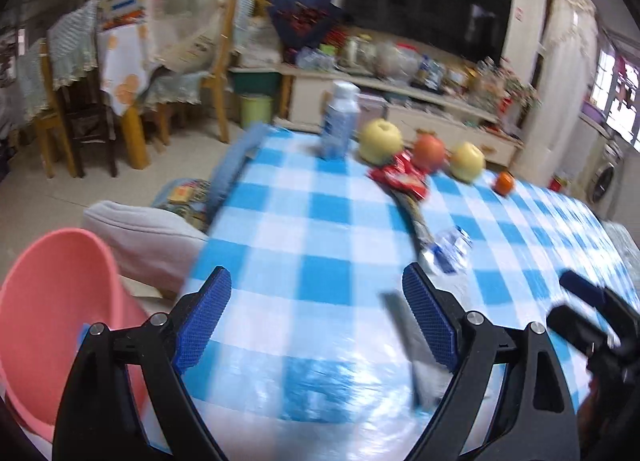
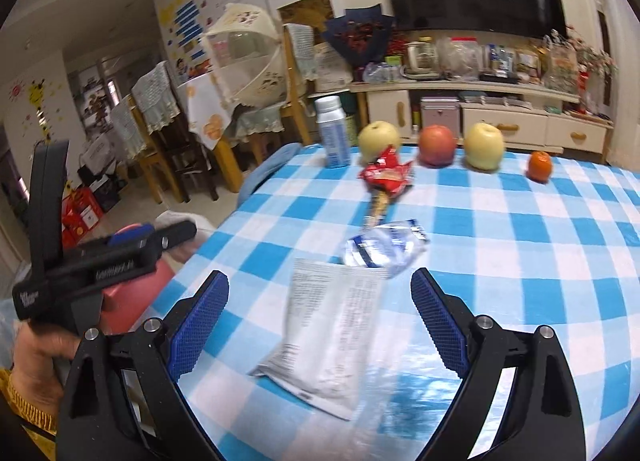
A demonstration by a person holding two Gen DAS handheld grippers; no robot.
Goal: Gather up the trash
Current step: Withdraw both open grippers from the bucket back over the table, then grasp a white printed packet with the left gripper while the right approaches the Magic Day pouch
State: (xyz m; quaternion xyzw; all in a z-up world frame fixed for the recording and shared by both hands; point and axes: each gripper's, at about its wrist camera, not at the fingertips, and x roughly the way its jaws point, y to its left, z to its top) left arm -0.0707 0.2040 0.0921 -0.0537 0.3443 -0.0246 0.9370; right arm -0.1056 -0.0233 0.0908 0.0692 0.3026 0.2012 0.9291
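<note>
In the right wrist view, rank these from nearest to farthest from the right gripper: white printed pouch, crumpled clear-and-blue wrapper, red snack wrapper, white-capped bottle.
1. White printed pouch, flat between the open fingers of the right gripper.
2. Crumpled clear-and-blue wrapper, just beyond the pouch.
3. Red snack wrapper, mid-table, before the fruit.
4. White-capped bottle, far edge, left of the fruit.

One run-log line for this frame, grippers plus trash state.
left gripper: open, empty | right gripper: open over white pouch | clear wrapper, red wrapper: on table | pink bin: table's left
</note>
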